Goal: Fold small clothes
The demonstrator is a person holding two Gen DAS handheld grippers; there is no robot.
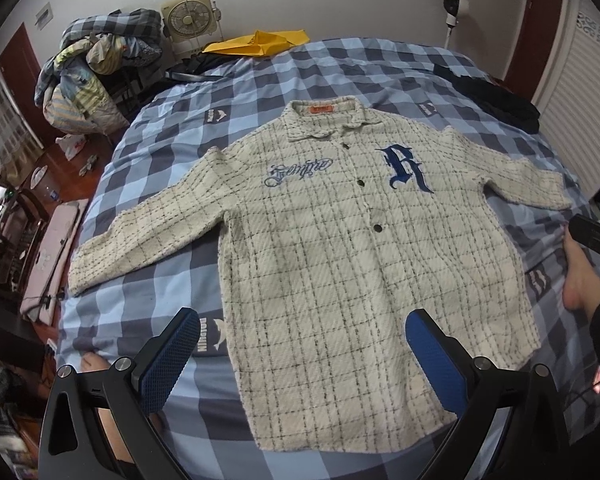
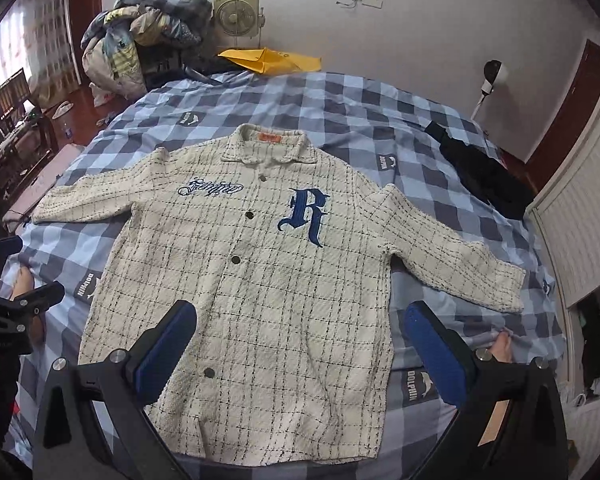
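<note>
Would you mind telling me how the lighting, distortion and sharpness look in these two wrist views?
Left wrist view: even soft light, shirt sharp, bed bowed by the fisheye, dark corners. Right wrist view: same distortion, window at upper left blown out, left gripper dim at the edge.

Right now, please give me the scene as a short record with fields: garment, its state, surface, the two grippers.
garment: cream checked shirt with a blue letter R
state: spread flat, front up, buttoned, both sleeves out, not folded
surface: blue checked bed cover
left gripper: jaws open, above the hem, holding nothing
right gripper: jaws open, above the hem, holding nothing
</note>
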